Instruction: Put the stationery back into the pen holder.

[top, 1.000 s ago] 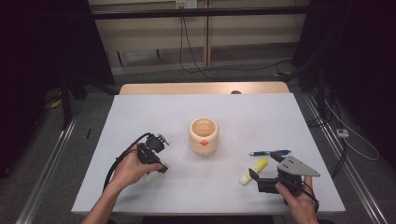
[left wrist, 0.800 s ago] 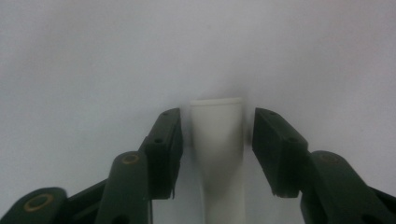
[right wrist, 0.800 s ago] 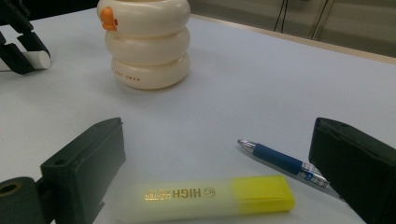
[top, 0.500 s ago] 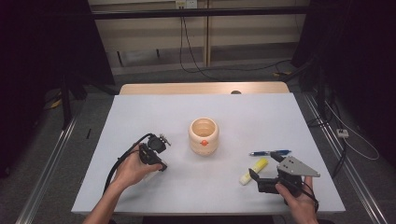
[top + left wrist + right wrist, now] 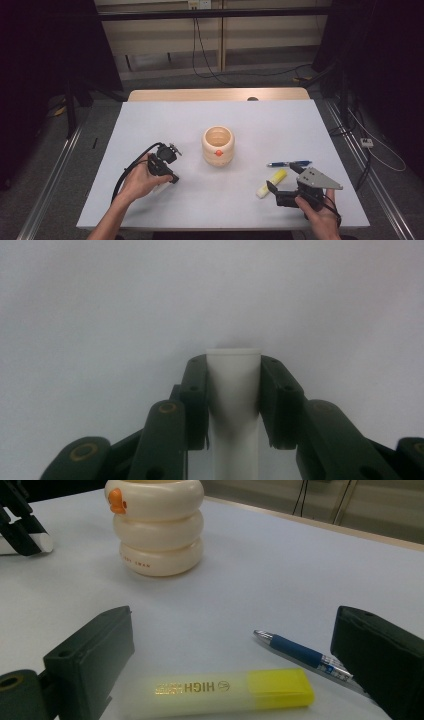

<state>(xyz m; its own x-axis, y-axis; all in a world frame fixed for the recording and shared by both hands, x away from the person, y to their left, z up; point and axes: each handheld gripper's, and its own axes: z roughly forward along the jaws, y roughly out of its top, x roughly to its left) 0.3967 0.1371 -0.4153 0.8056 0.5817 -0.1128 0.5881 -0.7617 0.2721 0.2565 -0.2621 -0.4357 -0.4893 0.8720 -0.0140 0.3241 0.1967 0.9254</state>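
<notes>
I'm squeezing the left gripper (image 5: 233, 405) onto a white tube (image 5: 233, 390) lying on the table's (image 5: 250, 120) left side; its jaws have just been closing, and the pads are now pressing the tube's sides. It looks light, stiff and smooth, so I'm gripping mid-body. The duck-faced cup (image 5: 218, 145) is standing centre. The right gripper (image 5: 235, 665) is gaping wide over the yellow highlighter (image 5: 225, 690) beside the blue pen (image 5: 300, 652).

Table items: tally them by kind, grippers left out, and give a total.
Holder cup: 1
Yellow highlighter: 1
Blue pen: 1
White tube, clamped in the left gripper: 1
Total: 4
</notes>
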